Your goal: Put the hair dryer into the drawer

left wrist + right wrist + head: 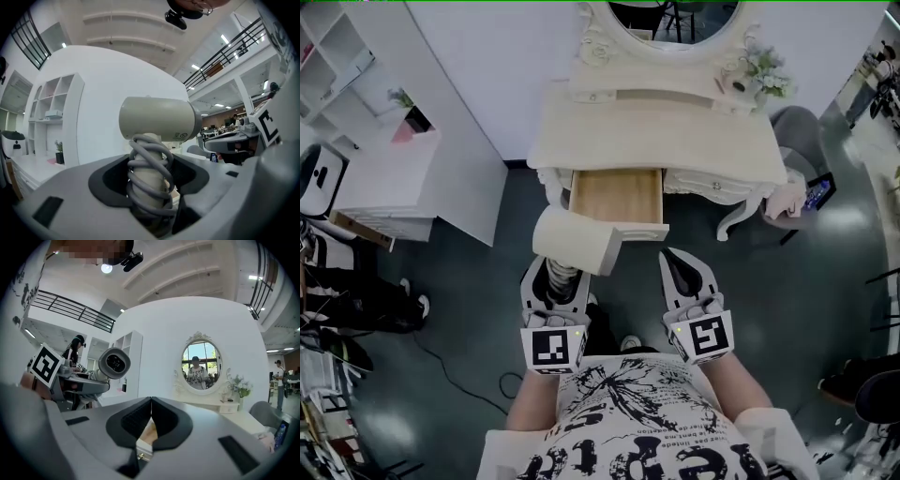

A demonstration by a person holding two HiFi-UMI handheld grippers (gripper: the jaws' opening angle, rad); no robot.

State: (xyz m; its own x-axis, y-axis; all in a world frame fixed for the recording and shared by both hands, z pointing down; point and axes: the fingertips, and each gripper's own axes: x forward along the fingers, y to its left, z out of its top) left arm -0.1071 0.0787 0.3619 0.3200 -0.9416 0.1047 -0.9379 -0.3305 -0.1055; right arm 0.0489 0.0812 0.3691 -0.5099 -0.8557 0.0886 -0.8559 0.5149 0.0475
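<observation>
Cream plastic hair dryer [570,240], grey cord wound round its handle. Head view: it stands upright between the fingers of the left gripper [555,274], barrel above the fingertips, at the near left corner of the open wooden-bottomed drawer [616,195]. The drawer looks empty and lies just ahead of both sets of fingertips, pulled out of the cream carved dressing table [656,141]. The right gripper [686,269] is beside the left.

Left gripper view: fingers [105,178] clamp the handle over the coiled grey cord [149,174], which keeps the jaws wide. Judgement: rigid shell, fairly light, top-heavy with the barrel above the fingers. Smooth plastic may slip; the coils add bite but could shift or unwind. The handle is the sensible hold.

Right gripper view: jaws pressed together, nothing between them. An oval framed mirror [200,364] stands ahead of the fingertips, and the dryer's nozzle shows to their left.

In the way — the drawer's cream front panel [639,232], between fingertips and drawer floor; the barrel probably must pass over it.
</observation>
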